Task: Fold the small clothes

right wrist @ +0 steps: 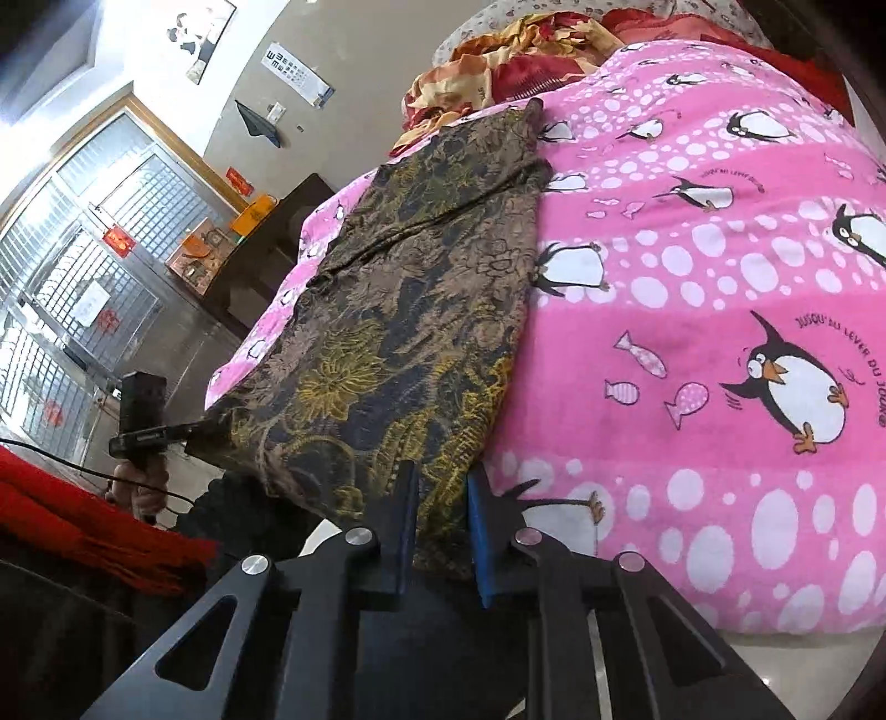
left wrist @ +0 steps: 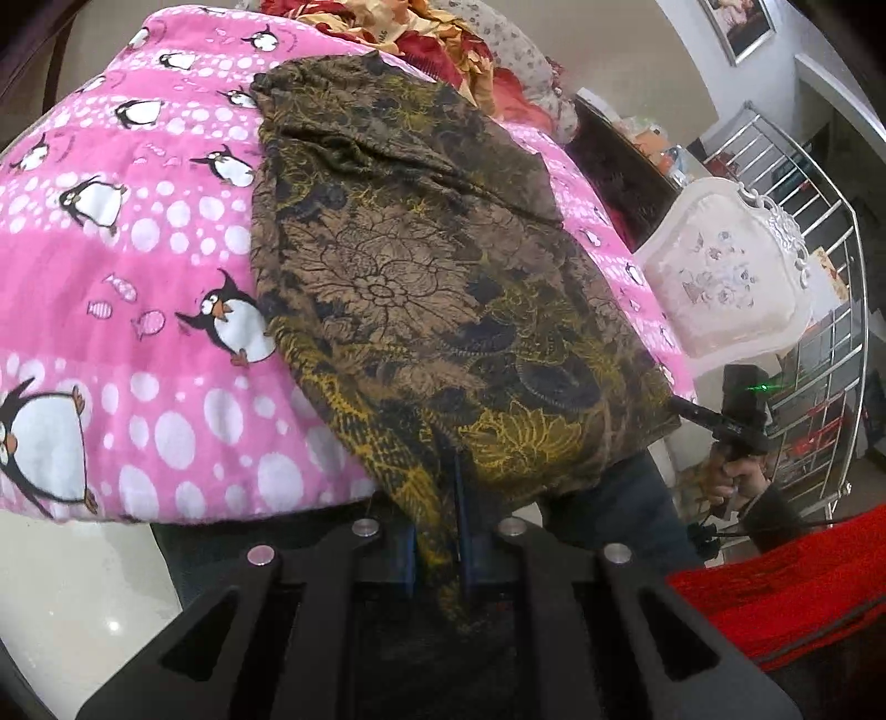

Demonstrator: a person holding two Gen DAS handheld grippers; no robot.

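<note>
A brown garment with yellow and black floral print (left wrist: 421, 288) lies stretched along the pink penguin blanket (left wrist: 127, 266). My left gripper (left wrist: 459, 531) is shut on the garment's near left corner at the blanket's edge. My right gripper (right wrist: 443, 515) is shut on the other near corner of the same garment (right wrist: 410, 310). Each gripper shows in the other's view: the right one (left wrist: 692, 412) at the garment's right corner, the left one (right wrist: 188, 429) at its left corner. The garment's far end reaches the far side of the blanket (right wrist: 692, 266).
A heap of red and orange floral cloth (left wrist: 443, 33) lies past the garment's far end. A white cushioned chair (left wrist: 731, 266) and a metal rack (left wrist: 819, 310) stand to the right. Red cloth (left wrist: 775, 598) is close by. A dark cabinet (right wrist: 260, 249) stands beyond the blanket's left side.
</note>
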